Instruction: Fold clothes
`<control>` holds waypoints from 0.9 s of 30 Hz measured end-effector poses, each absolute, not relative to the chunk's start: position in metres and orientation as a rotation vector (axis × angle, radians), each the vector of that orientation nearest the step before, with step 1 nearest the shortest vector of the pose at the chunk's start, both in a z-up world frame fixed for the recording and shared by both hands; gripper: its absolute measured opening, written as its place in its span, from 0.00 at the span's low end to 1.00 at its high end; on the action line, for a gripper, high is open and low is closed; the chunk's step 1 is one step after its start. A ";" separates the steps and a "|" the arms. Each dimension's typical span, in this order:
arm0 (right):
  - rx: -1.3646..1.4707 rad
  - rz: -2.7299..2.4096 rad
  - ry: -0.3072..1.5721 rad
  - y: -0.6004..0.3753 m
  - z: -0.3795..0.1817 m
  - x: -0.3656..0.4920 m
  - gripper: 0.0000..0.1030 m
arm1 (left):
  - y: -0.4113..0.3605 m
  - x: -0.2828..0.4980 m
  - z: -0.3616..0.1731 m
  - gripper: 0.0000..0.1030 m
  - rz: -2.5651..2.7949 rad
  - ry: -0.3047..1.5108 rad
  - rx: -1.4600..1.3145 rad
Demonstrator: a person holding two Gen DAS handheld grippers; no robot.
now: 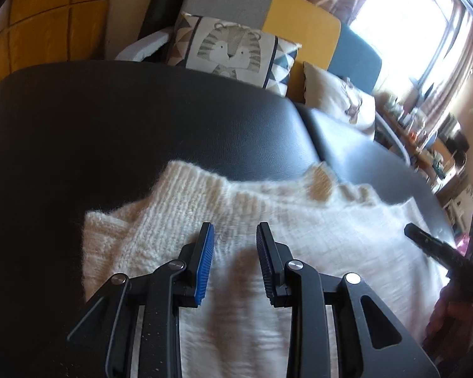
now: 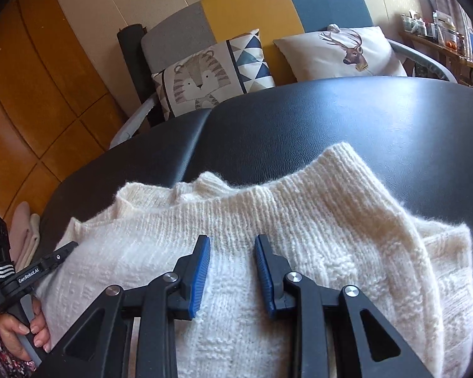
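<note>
My left gripper [image 1: 235, 231] and right gripper [image 2: 232, 244] both hover over the cream sweater [image 2: 268, 236], fingers parted and holding nothing. The sweater lies rumpled on the black desk [image 2: 331, 119], its ribbed edge farthest from me.

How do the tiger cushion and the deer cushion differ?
The tiger cushion shows a grey striped tiger's face; the deer cushion shows a brown antlered head. The tiger cushion has a panel of blue and tan triangles on one side; the deer cushion is plain cream around its picture. The tiger cushion sits further left on the sofa. Both lean against its back.
</note>
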State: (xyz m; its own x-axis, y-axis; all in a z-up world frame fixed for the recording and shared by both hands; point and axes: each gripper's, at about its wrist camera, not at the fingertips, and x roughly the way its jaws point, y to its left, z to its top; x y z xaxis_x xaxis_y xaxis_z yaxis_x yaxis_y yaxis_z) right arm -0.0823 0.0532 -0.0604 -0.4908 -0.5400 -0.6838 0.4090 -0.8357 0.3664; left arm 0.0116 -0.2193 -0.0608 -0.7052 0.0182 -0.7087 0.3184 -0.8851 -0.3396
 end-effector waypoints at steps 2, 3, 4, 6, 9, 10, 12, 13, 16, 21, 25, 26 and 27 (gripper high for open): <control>1.047 -2.271 -0.224 0.054 -0.043 -0.065 0.28 | -0.206 0.013 -0.054 0.30 -2.717 0.668 1.108; 1.020 -2.245 -0.191 0.049 -0.035 -0.057 0.28 | -0.196 0.005 -0.055 0.30 -2.729 0.616 1.148; 1.030 -2.217 -0.128 0.040 -0.033 -0.053 0.28 | -0.186 -0.003 -0.057 0.30 -2.740 0.563 1.189; 1.089 -2.153 0.021 0.019 -0.035 -0.048 0.25 | -0.167 -0.018 -0.061 0.30 -2.757 0.444 1.257; 1.200 -2.100 0.203 -0.011 -0.052 -0.055 0.23 | -0.149 -0.045 -0.070 0.30 -2.740 0.216 1.266; 1.198 -2.107 0.231 -0.017 -0.055 -0.059 0.23 | -0.148 -0.054 -0.075 0.31 -2.724 0.188 1.280; 1.218 -2.127 0.222 -0.025 -0.059 -0.073 0.21 | -0.153 -0.062 -0.077 0.34 -2.727 0.221 1.277; 1.234 -2.137 0.214 -0.030 -0.061 -0.081 0.21 | -0.156 -0.064 -0.076 0.35 -2.733 0.248 1.272; 1.260 -2.168 0.193 -0.042 -0.068 -0.101 0.21 | -0.168 -0.055 -0.071 0.35 -2.736 0.347 1.254; 1.131 -2.223 0.205 -0.041 -0.075 -0.093 0.21 | -0.194 -0.009 -0.053 0.35 -2.694 0.595 1.079; 1.119 -2.204 0.105 -0.029 -0.078 -0.094 0.21 | -0.188 -0.016 -0.064 0.35 -2.675 0.485 1.205; 1.116 -2.194 0.073 -0.025 -0.079 -0.094 0.22 | -0.186 -0.022 -0.065 0.35 -2.675 0.432 1.208; 1.115 -2.184 0.043 -0.023 -0.079 -0.095 0.22 | -0.185 -0.029 -0.065 0.35 -2.666 0.388 1.223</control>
State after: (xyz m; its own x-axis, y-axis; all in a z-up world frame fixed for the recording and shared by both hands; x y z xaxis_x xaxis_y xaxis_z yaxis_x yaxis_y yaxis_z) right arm -0.0950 -0.0226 -0.0789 -0.4059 -0.5521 -0.7284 0.5802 -0.7714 0.2614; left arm -0.0290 -0.1850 -0.0654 -0.6443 -0.0564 -0.7627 0.2713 -0.9493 -0.1590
